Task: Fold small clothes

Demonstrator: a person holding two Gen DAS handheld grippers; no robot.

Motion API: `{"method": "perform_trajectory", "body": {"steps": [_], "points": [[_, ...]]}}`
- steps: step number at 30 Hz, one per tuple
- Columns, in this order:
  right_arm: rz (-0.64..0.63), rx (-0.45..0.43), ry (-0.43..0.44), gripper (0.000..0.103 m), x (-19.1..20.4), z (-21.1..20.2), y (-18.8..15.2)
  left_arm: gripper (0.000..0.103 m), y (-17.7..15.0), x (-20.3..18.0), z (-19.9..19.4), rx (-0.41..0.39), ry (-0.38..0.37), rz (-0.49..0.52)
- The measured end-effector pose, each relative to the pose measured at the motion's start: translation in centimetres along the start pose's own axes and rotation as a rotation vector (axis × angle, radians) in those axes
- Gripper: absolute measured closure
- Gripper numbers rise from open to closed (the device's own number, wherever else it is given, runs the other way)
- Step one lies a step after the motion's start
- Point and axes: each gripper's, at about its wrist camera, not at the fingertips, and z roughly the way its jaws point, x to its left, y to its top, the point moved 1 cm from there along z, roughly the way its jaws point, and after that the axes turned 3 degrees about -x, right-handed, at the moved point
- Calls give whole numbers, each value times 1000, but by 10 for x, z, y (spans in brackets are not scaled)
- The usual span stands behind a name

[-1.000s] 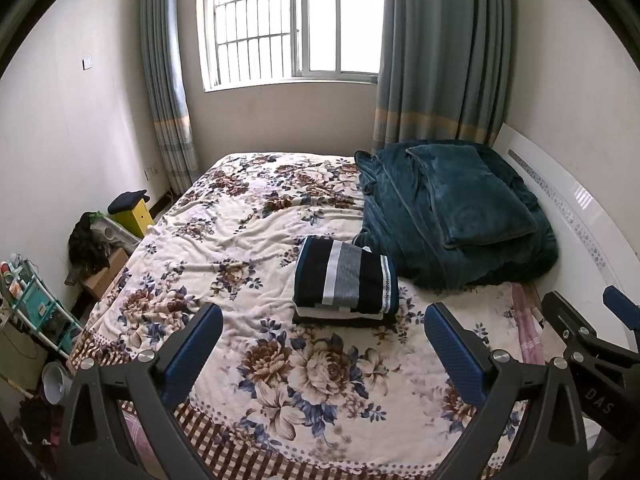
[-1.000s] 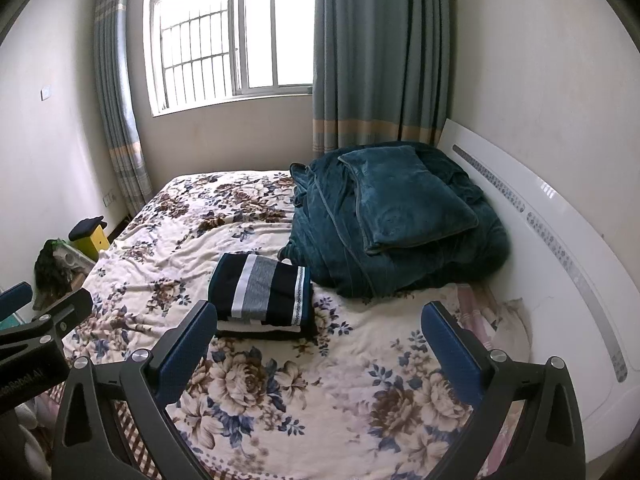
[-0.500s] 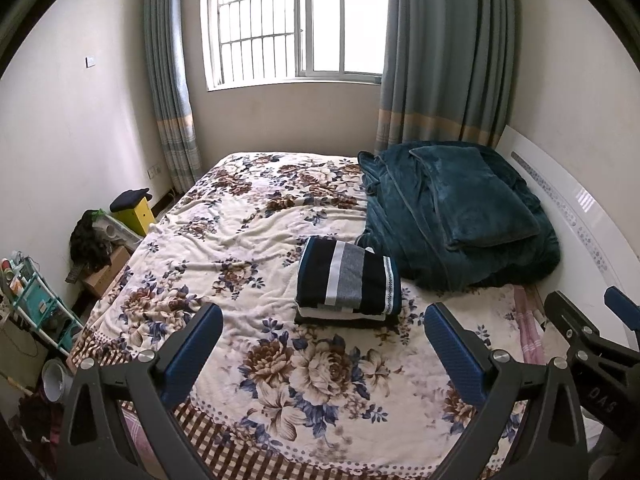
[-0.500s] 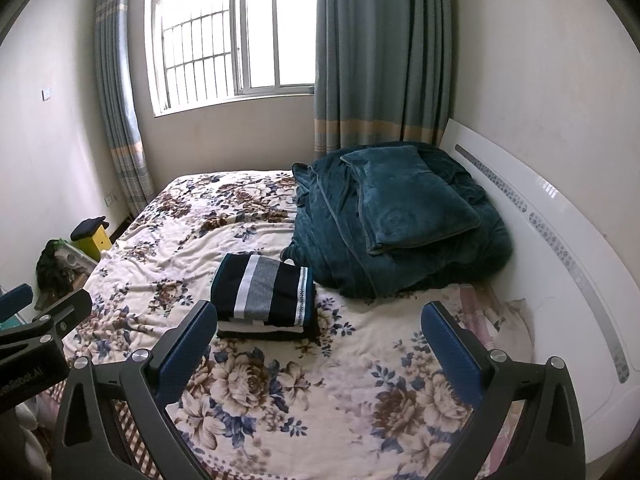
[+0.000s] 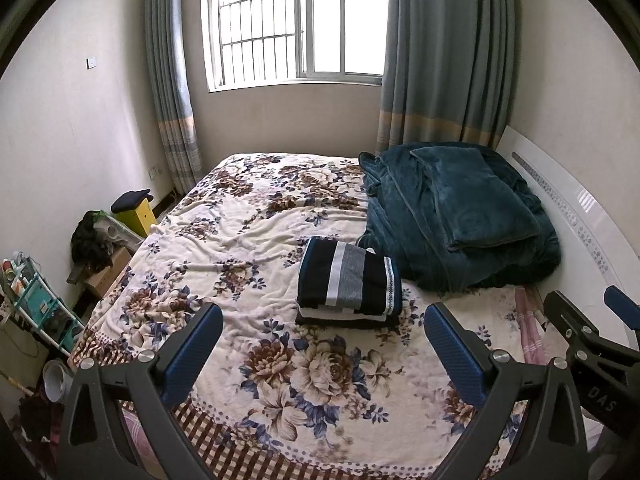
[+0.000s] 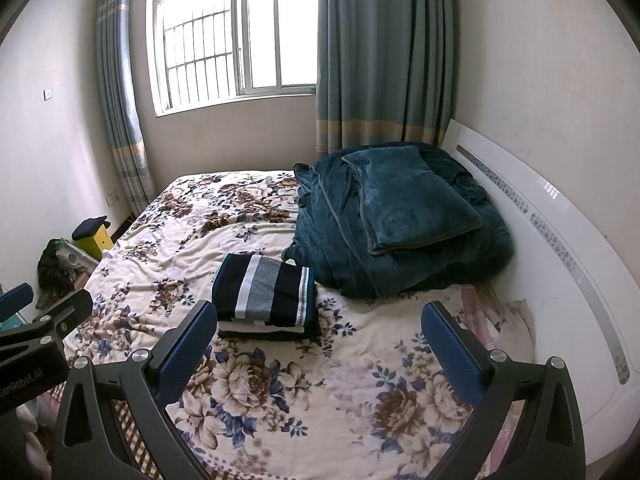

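I find little change from a second ago: both views have shifted only slightly, and the stack of folded clothes lies where it did on the floral bedspread, just beside the heaped teal blanket, its striped garment on top. My left gripper hangs above the near end of the bed with its fingers spread wide and nothing between them; my right gripper stands the same, fingers apart and empty. The left view alone shows the teal rack and clutter on the floor at the left wall. The right view alone shows the full sweep of the white headboard.
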Motion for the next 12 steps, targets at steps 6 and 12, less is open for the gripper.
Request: {"method": "perform_trajectory", "body": {"steps": [6,12], "points": [[0,-1,-1,0,1,0,0,0,-1,-1,-1,-5,10,1],[3,-2,-4,0,0,-1,-1,0,-3,-1,-4,-11,14,-3]]}}
